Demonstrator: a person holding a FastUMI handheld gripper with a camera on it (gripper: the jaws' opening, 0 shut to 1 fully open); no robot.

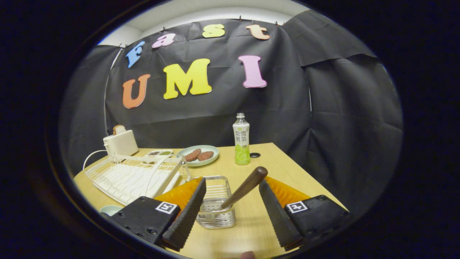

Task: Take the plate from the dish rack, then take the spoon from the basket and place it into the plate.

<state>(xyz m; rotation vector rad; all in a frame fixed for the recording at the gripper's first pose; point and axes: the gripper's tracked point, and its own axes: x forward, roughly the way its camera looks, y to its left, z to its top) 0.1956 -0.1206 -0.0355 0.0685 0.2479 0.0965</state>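
Gripper [230,212] with fingers spread wide, empty, either side of the wire basket [215,205]; the wooden spoon handle [246,187] leaning out of it looks light, rigid and best pinched near its rounded top

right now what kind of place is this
Likely a staged kitchen tabletop in a recording booth: a dish rack, a toaster and a wire basket holding a spoon, between the open gripper fingers.

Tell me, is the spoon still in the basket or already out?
In. The spoon leans in the basket, handle up between the open gripper fingers, neither touching it.
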